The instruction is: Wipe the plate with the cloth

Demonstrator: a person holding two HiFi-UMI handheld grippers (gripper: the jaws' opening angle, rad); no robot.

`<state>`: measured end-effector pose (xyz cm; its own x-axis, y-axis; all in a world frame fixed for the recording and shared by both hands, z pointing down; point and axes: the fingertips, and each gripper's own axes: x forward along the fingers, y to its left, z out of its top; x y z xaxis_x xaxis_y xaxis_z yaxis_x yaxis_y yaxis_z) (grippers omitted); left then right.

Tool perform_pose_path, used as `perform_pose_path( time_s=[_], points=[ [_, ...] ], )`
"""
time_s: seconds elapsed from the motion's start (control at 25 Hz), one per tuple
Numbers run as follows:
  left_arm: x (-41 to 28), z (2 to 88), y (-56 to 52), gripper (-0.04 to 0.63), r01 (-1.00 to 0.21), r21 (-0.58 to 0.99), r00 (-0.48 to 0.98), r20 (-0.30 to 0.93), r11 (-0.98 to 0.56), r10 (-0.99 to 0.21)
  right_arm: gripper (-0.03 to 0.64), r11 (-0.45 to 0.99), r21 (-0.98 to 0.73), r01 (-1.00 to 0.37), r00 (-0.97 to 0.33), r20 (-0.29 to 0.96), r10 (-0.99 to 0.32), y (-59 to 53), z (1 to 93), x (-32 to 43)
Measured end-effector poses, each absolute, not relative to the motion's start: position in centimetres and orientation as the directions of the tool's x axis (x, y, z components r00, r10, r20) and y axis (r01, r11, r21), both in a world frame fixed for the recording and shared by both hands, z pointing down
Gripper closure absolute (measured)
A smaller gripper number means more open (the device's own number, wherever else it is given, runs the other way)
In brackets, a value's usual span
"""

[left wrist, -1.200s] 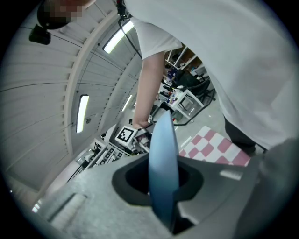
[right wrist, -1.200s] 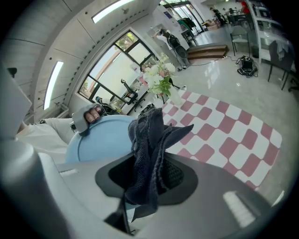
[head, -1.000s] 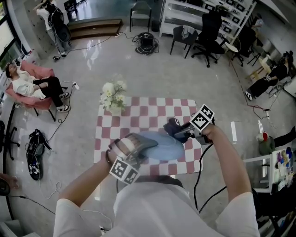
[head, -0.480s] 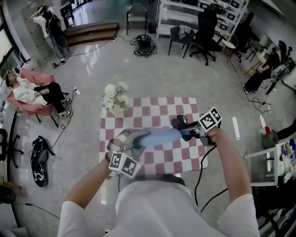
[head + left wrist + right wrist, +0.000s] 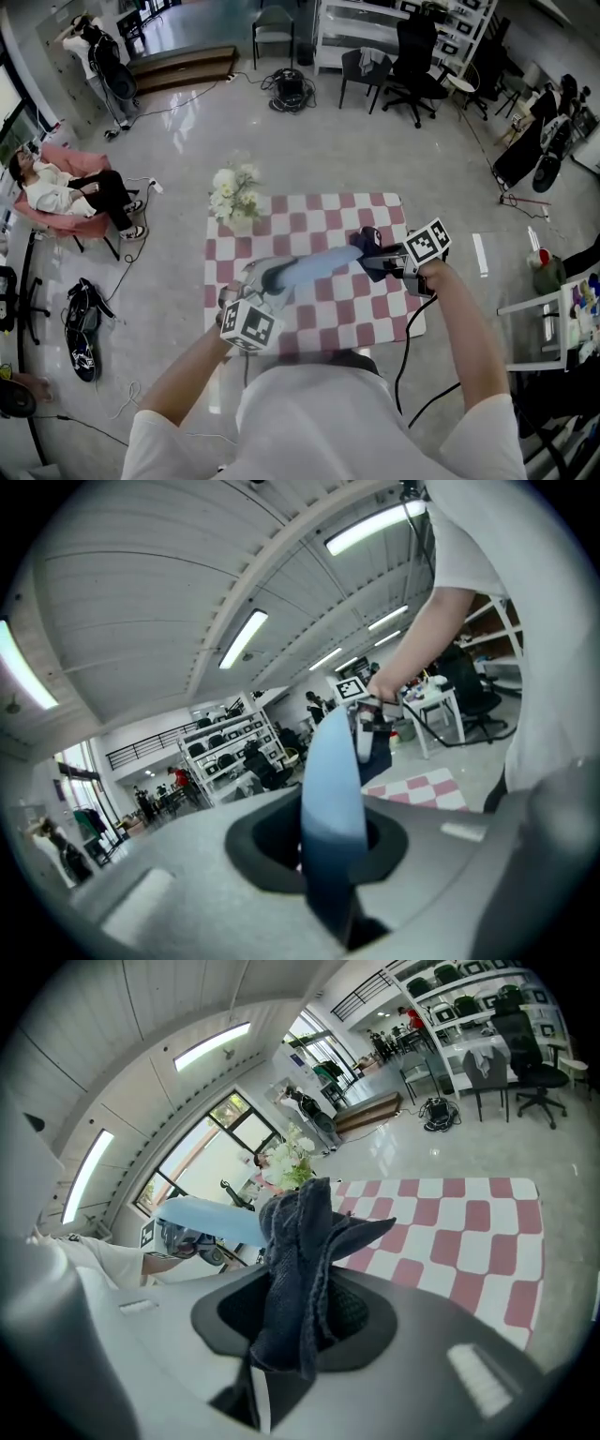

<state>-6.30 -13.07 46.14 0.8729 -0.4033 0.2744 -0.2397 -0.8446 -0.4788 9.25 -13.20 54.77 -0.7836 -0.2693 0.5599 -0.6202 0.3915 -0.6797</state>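
Left gripper clamps the plate, now tilted steeper; right gripper pinches the cloth.

1. Shirt: white, loose, with short sleeves; the forearms are bare.
2. Left gripper: grey body. By the hand it carries a cube whose faces bear black-and-white square markers.
3. Right gripper: darker body, with a marker cube of the same kind, white-edged.
4. Cable: thin and black, running from the right gripper down beside the shirt.
5. In the gripper views each gripper has a smooth light-grey shell with a dark oval recess. The right one also has a small pale ribbed rectangle.
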Motion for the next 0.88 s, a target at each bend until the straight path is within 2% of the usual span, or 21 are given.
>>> perform_pose_path(
  time_s=[0.36, 0.88],
  points=[
    [-7.4, 44.7, -15.0, 0.552, -0.42, -0.227, 0.863, 0.2, -0.879, -0.464, 0.491, 0.374, -0.692, -0.618, -0.786, 0.544, -0.293, -14.1, 56.8, 6.4],
    [-8.2, 44.6, -16.7, 0.552, -0.518, -0.002, 0.849, 0.118, -0.855, -0.515, 0.491, 0.439, -0.694, -0.571, -0.818, 0.526, -0.232, -12.6, 59.2, -0.5]
  ],
)
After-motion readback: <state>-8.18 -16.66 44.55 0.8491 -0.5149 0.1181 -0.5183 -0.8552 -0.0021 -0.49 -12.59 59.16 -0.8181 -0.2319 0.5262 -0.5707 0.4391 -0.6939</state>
